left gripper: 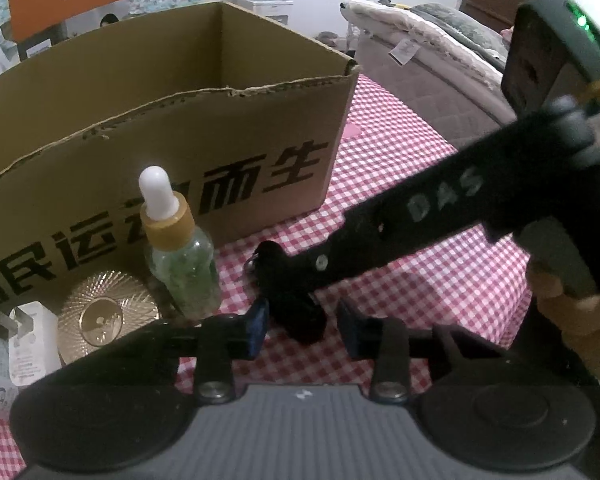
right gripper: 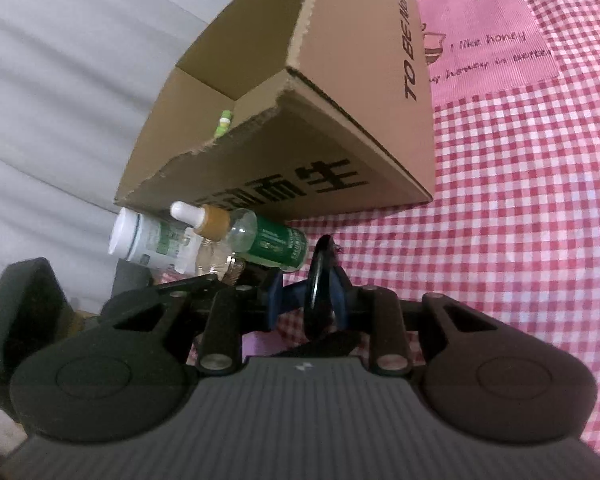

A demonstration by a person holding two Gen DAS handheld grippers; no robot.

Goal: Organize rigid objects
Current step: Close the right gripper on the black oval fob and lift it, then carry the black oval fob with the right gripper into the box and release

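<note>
Right gripper (right gripper: 308,300): closed on a black object (right gripper: 320,276), which is seen edge-on and upright between the blue pads (right gripper: 342,296). Left gripper (left gripper: 304,330): the jaws are set narrowly to either side of the same black object, just above the checked cloth (left gripper: 400,280). One pad appears to touch the object. Whether the other presses on it cannot be told, so the grip of this claw is left undecided. In the left wrist view the right gripper is seen entering from the right, held by a hand (left gripper: 572,312), with its fingers reaching down to the far end of the object. Just beyond the jaws, a dropper bottle (left gripper: 176,248) with a white bulb and a tan collar is shown upright, close against the front wall of the box (left gripper: 180,152). A ribbed gold lid (left gripper: 104,316) and a white plug (left gripper: 28,344) are placed beside the bottle at the left. In the right wrist view a white bottle (right gripper: 148,244) and a green can (right gripper: 280,246) are seen behind the dropper bottle, near the same wall. The box is open at the top, with a torn rim and black lettering on its front, and a small green item (right gripper: 223,122) is visible inside it. A pink printed patch (right gripper: 488,40) is seen on the cloth beyond the box.
</note>
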